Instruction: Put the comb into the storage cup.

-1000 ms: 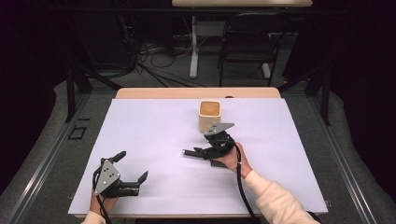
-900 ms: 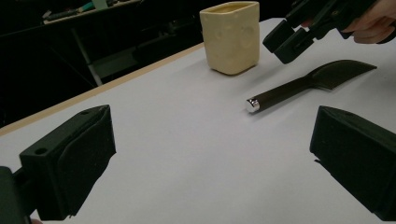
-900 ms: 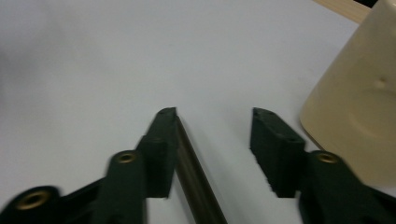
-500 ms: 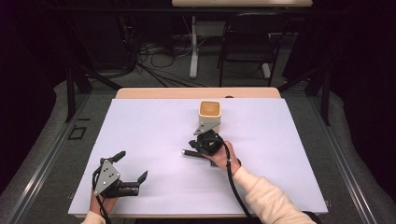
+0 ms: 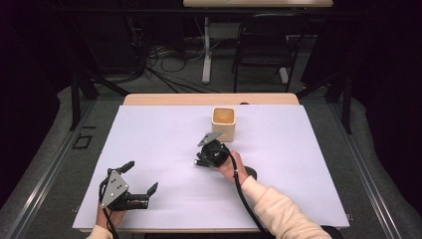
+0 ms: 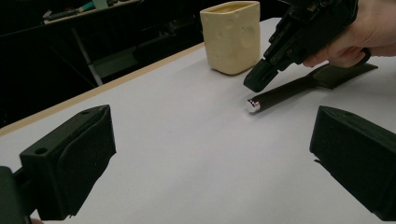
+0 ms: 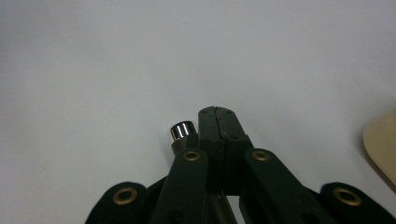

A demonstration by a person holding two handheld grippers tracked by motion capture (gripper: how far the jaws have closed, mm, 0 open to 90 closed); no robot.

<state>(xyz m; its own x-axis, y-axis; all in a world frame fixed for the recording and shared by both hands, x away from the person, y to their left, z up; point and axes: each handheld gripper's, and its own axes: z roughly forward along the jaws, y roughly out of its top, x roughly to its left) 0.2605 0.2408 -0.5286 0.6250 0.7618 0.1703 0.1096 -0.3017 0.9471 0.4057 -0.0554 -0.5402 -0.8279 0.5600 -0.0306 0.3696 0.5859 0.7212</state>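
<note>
The right gripper [image 7: 215, 116] has just snapped fully shut above the dark spatula [image 6: 299, 86], whose metal-capped handle lies on the tabletop [image 5: 164, 134] just below-left of its tips, ungrasped, so the pickup needs retrying.

A big white sheet [image 5: 164, 134] covers the table. A small tan square cup [image 5: 223, 123] stands near the far edge. The right gripper [image 5: 205, 158] sits just in front of the cup, with its jaws pressed together. The left gripper [image 5: 141, 180] rests near the front left corner, well apart from the cup, with its jaws spread wide and nothing between them.
</note>
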